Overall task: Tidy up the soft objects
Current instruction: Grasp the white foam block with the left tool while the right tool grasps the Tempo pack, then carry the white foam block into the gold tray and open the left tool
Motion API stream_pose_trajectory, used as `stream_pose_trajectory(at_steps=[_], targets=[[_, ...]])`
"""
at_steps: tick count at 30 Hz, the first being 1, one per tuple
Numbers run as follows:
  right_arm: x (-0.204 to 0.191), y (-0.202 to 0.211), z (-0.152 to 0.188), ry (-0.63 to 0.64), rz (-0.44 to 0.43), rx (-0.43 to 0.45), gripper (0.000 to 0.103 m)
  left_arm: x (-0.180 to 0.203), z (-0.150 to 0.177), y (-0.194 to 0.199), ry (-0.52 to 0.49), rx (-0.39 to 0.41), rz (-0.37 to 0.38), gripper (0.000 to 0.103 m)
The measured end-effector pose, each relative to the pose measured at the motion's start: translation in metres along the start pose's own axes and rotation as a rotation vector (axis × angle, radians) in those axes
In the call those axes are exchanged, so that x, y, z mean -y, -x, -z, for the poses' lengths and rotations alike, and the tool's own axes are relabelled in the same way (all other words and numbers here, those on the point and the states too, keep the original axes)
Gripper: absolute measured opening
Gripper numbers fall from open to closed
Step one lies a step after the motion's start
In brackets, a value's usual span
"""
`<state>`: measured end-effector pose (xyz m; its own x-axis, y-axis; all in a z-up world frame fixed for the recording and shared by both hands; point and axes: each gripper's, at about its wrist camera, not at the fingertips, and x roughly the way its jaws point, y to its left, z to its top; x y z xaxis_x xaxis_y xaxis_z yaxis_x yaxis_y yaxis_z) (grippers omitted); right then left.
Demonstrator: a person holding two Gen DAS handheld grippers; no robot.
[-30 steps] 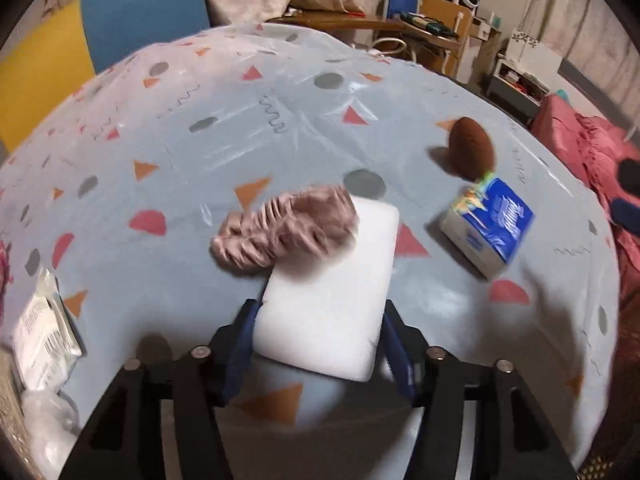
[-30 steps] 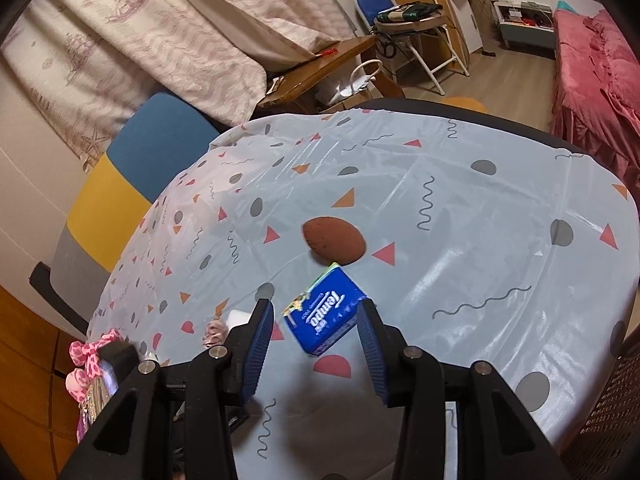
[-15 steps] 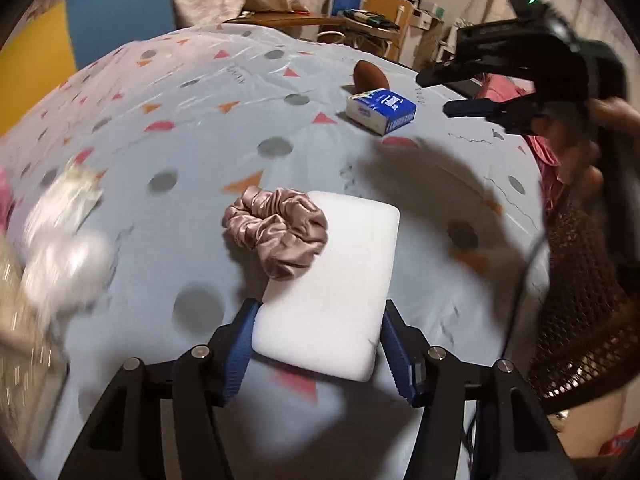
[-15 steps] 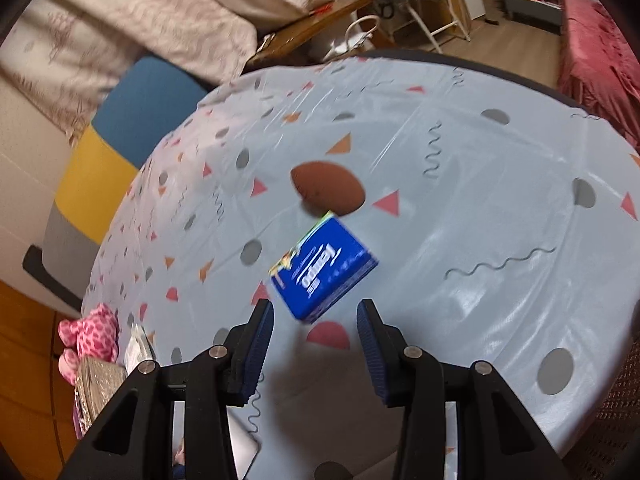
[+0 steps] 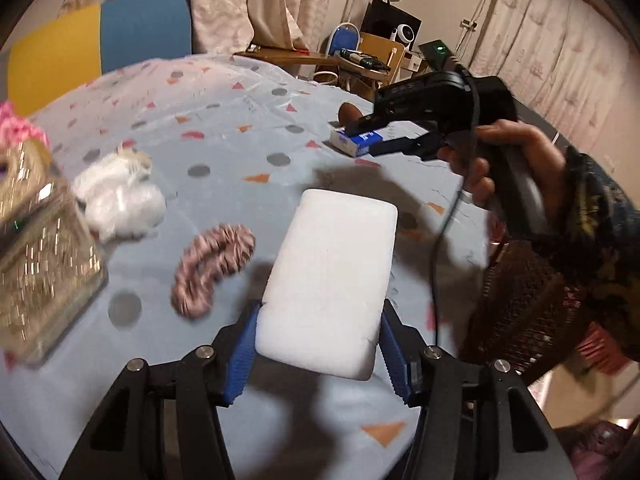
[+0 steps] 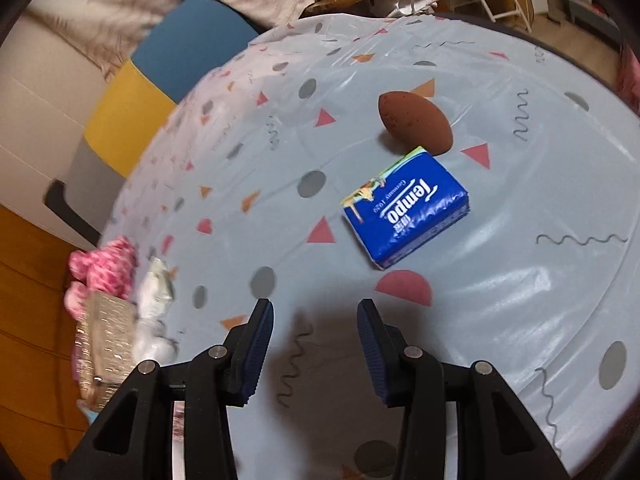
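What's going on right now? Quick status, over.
Left gripper closing on white sponge. Right gripper open, empty, short of tissue pack. Nothing in the way.

Patterned table [image 6: 520, 240] bears tissue pack [image 6: 404, 208], brown sponge [image 6: 416, 124], scrunchie [image 5: 212, 268].

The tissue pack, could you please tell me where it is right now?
In the right wrist view, the tissue pack lies on the tablecloth ahead of the open right gripper, just in front of the brown sponge.
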<state>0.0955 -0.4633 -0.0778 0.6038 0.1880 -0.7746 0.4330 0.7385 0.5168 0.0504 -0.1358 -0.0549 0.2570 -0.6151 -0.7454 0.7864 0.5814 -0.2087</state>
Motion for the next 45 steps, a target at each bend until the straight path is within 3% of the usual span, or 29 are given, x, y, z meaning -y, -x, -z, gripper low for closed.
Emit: stream_pose_trajectory(at_steps=[3, 6, 8, 11, 13, 14, 18, 22, 26, 29, 33, 38, 41, 45], targets=[[0.014, 0.006, -0.002, -0.087, 0.010, 0.044, 0.044, 0.002, 0.015, 0.005, 0.000, -0.022, -0.037, 0.057], [0.030, 0.008, -0.001, -0.166, 0.023, 0.044, 0.044, 0.002, 0.035, 0.008, 0.013, -0.041, -0.120, 0.057], [0.019, 0.005, 0.001, -0.106, 0.009, 0.016, 0.044, -0.006, 0.049, 0.016, 0.073, -0.036, -0.160, 0.057], [0.011, 0.007, 0.001, -0.072, 0.113, 0.083, 0.044, -0.027, 0.066, 0.025, 0.174, -0.043, -0.274, 0.057], [0.020, -0.003, -0.003, -0.155, 0.120, 0.061, 0.065, -0.040, 0.076, 0.032, 0.221, -0.037, -0.345, 0.058], [0.027, -0.009, -0.005, -0.225, 0.130, 0.051, 0.087, -0.046, 0.081, 0.036, 0.241, -0.025, -0.366, 0.058], [0.043, -0.017, -0.017, -0.432, 0.117, 0.137, 0.089, -0.053, 0.088, 0.041, 0.281, 0.006, -0.359, 0.059], [0.036, -0.030, -0.040, -0.484, 0.247, 0.180, 0.089, -0.053, 0.093, 0.045, 0.293, 0.033, -0.341, 0.059], [0.012, -0.054, -0.058, -0.357, 0.465, 0.121, 0.089, -0.057, 0.096, 0.048, 0.311, 0.053, -0.315, 0.059], [-0.007, -0.060, -0.052, -0.216, 0.528, 0.085, 0.070, -0.056, 0.097, 0.047, 0.304, 0.061, -0.318, 0.059], [-0.030, -0.058, -0.026, -0.043, 0.459, 0.033, 0.062, -0.056, 0.098, 0.050, 0.309, 0.071, -0.313, 0.059], [-0.073, -0.054, 0.038, 0.261, 0.273, -0.085, 0.062, -0.057, 0.095, 0.060, 0.323, 0.072, -0.342, 0.059], [-0.086, -0.051, 0.063, 0.373, 0.253, -0.091, 0.063, -0.057, 0.090, 0.075, 0.341, 0.102, -0.375, 0.059], [-0.088, -0.051, 0.074, 0.403, 0.260, -0.079, 0.062, -0.052, 0.078, 0.101, 0.346, 0.151, -0.437, 0.059]])
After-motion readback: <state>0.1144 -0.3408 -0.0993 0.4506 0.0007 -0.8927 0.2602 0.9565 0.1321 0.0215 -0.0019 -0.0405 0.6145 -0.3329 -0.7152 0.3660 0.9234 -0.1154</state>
